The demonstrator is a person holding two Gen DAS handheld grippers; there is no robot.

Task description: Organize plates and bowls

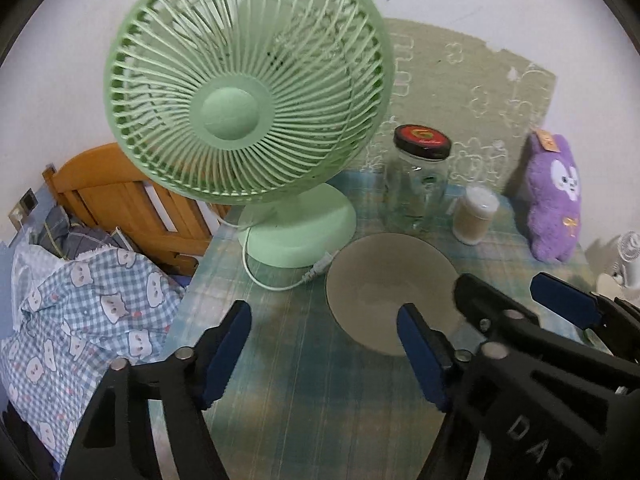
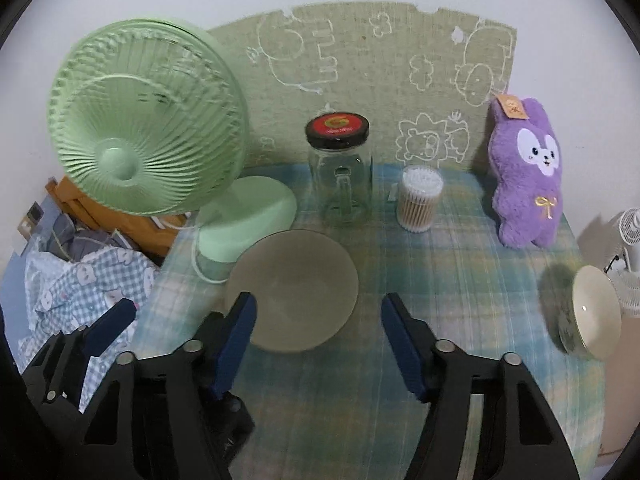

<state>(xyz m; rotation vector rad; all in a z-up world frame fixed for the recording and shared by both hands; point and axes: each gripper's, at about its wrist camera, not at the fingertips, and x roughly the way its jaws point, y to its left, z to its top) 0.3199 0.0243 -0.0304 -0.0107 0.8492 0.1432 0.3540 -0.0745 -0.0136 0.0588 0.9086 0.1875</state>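
Plaid cloth covers the table (image 2: 460, 300), where both the left gripper (image 1: 324, 344) and right gripper (image 2: 318, 332) hover spread and empty. Between them lies the grey plate (image 2: 292, 292), likely stiff, slick and breakable, best pinched at its rim. Near the right edge sits a cream bowl (image 2: 592, 312), probably fragile too. Farther back, the jar (image 2: 340, 172) lid's print is unreadable

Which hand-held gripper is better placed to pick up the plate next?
Right, probably. The right hand-held gripper is open with the plate between its fingers; the left hand-held gripper sits open beside it.
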